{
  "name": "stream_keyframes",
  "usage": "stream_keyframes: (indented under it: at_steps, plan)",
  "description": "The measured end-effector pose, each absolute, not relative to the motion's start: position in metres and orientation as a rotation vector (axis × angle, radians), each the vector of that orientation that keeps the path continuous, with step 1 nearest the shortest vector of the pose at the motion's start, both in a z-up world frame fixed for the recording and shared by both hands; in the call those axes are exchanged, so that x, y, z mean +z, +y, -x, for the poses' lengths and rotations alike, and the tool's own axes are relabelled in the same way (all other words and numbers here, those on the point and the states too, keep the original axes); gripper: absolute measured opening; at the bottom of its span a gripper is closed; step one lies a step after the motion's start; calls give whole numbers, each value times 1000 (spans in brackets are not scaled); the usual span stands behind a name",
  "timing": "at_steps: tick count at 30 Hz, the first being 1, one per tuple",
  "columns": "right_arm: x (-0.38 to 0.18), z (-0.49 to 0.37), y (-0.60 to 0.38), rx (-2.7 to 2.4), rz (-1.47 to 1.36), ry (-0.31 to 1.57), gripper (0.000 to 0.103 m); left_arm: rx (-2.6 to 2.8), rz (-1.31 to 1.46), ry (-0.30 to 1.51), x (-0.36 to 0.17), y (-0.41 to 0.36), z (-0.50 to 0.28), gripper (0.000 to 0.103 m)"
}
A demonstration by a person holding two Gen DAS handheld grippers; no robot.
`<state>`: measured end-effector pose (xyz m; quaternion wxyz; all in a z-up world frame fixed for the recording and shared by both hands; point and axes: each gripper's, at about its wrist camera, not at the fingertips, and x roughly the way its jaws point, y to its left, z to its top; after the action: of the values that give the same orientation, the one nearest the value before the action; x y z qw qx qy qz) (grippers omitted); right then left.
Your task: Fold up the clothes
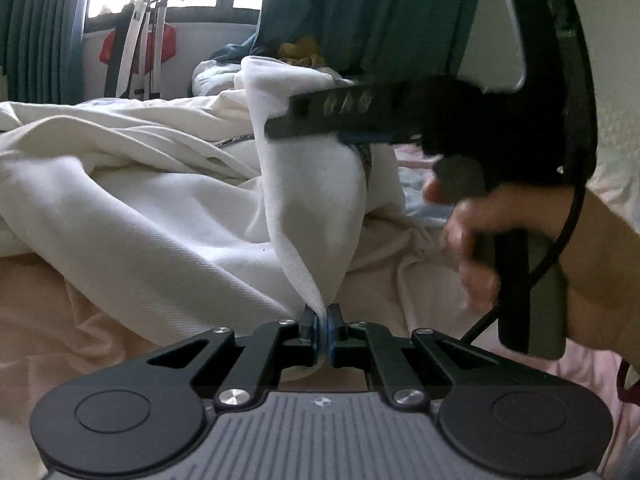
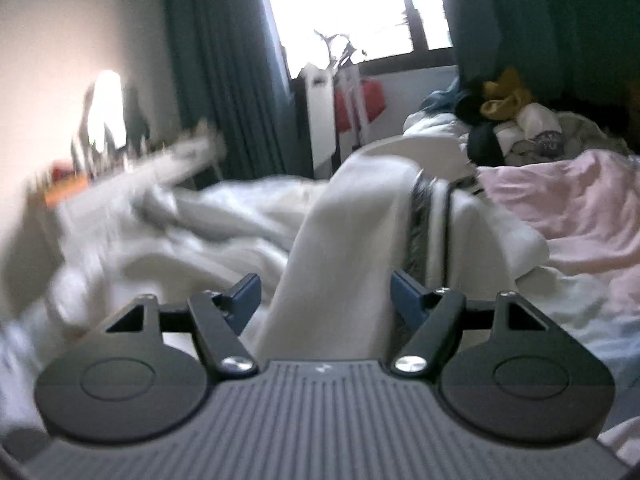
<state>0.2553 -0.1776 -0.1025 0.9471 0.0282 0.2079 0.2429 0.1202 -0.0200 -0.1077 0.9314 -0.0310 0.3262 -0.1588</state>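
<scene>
Cloth point(image 1: 304, 208) rises up-frame from your pinching left tongs point(image 1: 322, 326).
Right tongs point(image 2: 325, 296), nearer its top, gape astride it, ungripped.

My left gripper point(image 1: 323, 322) sits low at the frame's bottom centre with its jaws pinched shut on a white garment point(image 1: 308, 184), while my right hand point(image 1: 520, 236) at the right edge holds my right gripper point(image 2: 325, 292), jaws apart around cloth.
</scene>
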Motion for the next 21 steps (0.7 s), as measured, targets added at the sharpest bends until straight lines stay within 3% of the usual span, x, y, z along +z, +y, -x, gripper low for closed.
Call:
stream_keyframes:
  at_steps: [2,6,9,12,21]
  plan:
    - [-107,-255,-170,478,9,433,65,-330,72,667,-109,-19,-122,4]
    - [-109,-254,-167,442,48,468,31,-335,82,663,-109,-18,-123,5]
    - [-110,-255,-172,430,23,508,14,-334,79,651,-106,-19,-120,5]
    - [-107,-252,-177,402,-1,511,7,-335,70,631,-104,-19,-119,5]
    - [-75,-213,-211,256,-82,441,5,-366,146,544,-85,-15,-109,7]
